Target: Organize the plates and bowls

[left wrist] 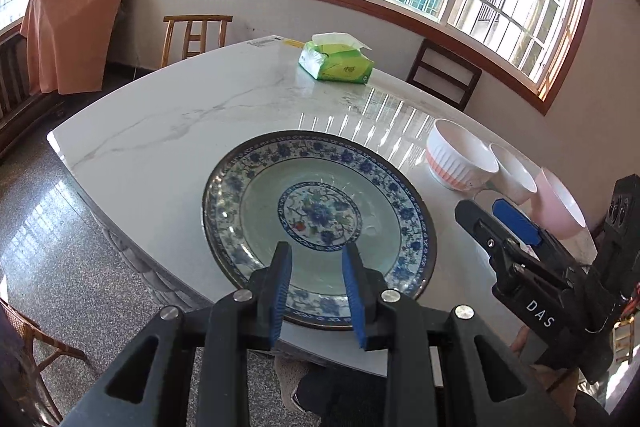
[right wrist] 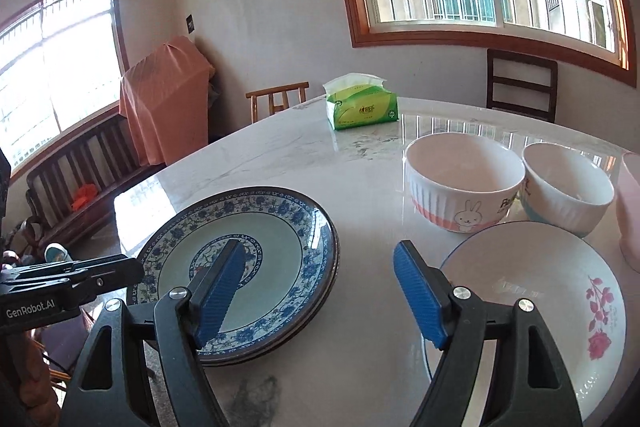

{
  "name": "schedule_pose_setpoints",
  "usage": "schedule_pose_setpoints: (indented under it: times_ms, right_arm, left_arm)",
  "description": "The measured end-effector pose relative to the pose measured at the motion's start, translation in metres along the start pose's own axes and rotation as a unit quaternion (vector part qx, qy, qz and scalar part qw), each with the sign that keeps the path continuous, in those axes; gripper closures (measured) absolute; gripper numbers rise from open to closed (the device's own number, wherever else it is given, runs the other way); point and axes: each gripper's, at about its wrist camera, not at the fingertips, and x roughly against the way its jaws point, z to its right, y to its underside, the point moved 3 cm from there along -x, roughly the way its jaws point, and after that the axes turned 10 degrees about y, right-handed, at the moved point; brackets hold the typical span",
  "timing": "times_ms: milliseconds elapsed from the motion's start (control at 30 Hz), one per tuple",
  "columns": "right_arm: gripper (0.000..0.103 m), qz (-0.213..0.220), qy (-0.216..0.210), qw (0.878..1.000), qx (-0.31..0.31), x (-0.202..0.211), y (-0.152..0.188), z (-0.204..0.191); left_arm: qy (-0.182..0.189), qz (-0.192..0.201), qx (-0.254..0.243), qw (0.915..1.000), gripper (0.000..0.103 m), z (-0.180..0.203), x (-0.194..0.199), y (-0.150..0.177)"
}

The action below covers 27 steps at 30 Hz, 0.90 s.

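Observation:
A blue-patterned plate (left wrist: 320, 219) lies near the front left edge of the marble table (left wrist: 180, 123); in the right wrist view it (right wrist: 248, 267) tops a small stack of plates. My left gripper (left wrist: 316, 259) hovers over its near rim, partly open and empty. My right gripper (right wrist: 316, 267) is wide open and empty between that stack and a white plate with red flowers (right wrist: 540, 299). A white rabbit bowl (right wrist: 460, 183), a second white bowl (right wrist: 568, 187) and a pink bowl (left wrist: 560, 203) stand in a row behind. The right gripper also shows in the left wrist view (left wrist: 492, 215).
A green tissue pack (right wrist: 360, 107) sits at the table's far side. Wooden chairs (right wrist: 520, 87) stand around the table. A bench (right wrist: 80, 167) and a cloth-covered object (right wrist: 164, 99) stand by the left wall under a window.

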Motion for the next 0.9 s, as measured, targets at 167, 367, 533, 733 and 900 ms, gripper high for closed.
schedule_pose_setpoints:
  times_ms: [167, 367, 533, 733, 900]
  right_arm:
    - [0.029, 0.021, 0.036, 0.999, -0.032, 0.049, 0.013, 0.059]
    - [0.032, -0.019, 0.129, 0.986, -0.100, 0.064, 0.028, 0.165]
    - [0.040, -0.063, 0.118, 0.978, -0.157, 0.048, 0.033, 0.211]
    - [0.041, -0.093, 0.086, 0.981, -0.149, 0.030, 0.036, 0.214]
    - [0.042, -0.113, 0.067, 0.978, -0.162, 0.018, 0.037, 0.218]
  left_arm:
    - [0.034, -0.030, -0.049, 0.9978, 0.066, 0.046, -0.009, 0.012]
    - [0.105, -0.064, -0.062, 0.9905, 0.061, 0.099, -0.035, 0.006]
    - [0.129, -0.093, -0.058, 0.9856, 0.060, 0.132, -0.068, -0.005]
    - [0.128, -0.145, -0.039, 0.9804, 0.059, 0.147, -0.118, -0.016]
    - [0.123, -0.166, -0.010, 0.9784, 0.059, 0.142, -0.143, -0.020]
